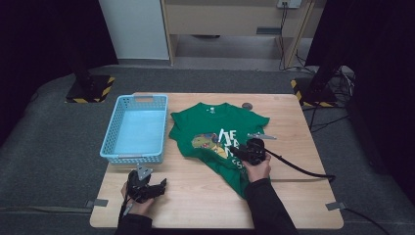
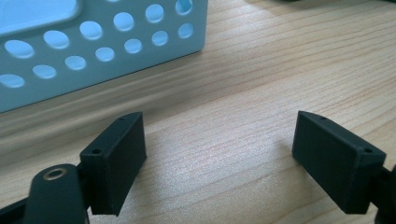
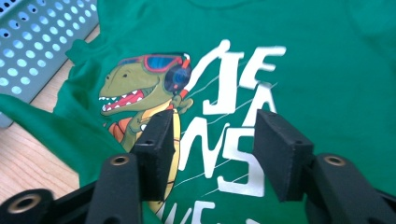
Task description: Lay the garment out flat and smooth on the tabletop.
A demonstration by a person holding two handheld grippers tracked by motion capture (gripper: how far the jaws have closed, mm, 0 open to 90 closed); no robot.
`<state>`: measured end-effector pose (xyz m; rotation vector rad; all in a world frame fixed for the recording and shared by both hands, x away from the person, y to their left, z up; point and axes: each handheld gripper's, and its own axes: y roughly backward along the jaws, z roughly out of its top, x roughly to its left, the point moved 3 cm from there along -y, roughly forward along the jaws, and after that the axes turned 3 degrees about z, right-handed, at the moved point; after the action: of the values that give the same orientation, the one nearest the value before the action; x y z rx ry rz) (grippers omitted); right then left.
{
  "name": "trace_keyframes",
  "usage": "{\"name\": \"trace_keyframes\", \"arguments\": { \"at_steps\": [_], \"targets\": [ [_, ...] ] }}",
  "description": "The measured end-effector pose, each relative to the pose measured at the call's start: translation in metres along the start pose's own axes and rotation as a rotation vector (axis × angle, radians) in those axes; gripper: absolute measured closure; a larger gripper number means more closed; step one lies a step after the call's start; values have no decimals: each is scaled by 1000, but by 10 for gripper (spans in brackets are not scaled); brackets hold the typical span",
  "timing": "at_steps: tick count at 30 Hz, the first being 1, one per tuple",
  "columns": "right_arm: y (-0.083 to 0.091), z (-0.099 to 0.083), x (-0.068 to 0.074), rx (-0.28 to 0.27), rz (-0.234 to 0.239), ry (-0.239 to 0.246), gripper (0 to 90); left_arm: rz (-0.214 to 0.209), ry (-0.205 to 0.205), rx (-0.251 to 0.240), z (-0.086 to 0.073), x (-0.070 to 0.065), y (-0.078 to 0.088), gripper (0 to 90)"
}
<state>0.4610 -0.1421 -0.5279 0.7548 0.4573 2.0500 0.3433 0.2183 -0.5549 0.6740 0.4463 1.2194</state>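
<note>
A green T-shirt (image 1: 215,125) with a dinosaur print and white letters lies crumpled in the middle of the wooden table (image 1: 195,200), its lower part trailing toward the front. My right gripper (image 1: 239,151) hovers over the print, held from the front by a hand. In the right gripper view its jaws (image 3: 215,140) stand apart above the shirt (image 3: 327,70), gripping nothing. My left gripper (image 1: 160,186) rests low at the table's front left, open; its fingers (image 2: 116,158) frame bare wood.
A light blue perforated basket (image 1: 132,158) stands at the table's left, close ahead of the left gripper (image 2: 93,51) and beside the shirt (image 3: 28,51). A small dark round thing (image 1: 247,105) lies near the far edge. A black cable (image 1: 303,171) trails right across the table.
</note>
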Motion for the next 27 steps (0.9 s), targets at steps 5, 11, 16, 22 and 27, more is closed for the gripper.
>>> {"name": "trace_keyframes", "arguments": {
  "at_steps": [5, 11, 16, 22, 27],
  "targets": [
    [14, 5, 3, -46, -20, 57, 413, 0, 2, -5, 0, 0, 0, 194],
    [30, 7, 1, -94, -34, 123, 318, -30, -1, -17, 4, -10, 2, 227],
    [44, 7, -3, -130, -20, 160, 254, -66, -23, -55, 14, -24, 5, 247],
    [57, 1, -12, -143, -41, 188, 223, -101, -45, -71, 25, -37, 7, 251],
    [63, -5, -19, -127, -47, 180, 206, -115, -44, -88, 34, -44, 9, 248]
  ]
}}
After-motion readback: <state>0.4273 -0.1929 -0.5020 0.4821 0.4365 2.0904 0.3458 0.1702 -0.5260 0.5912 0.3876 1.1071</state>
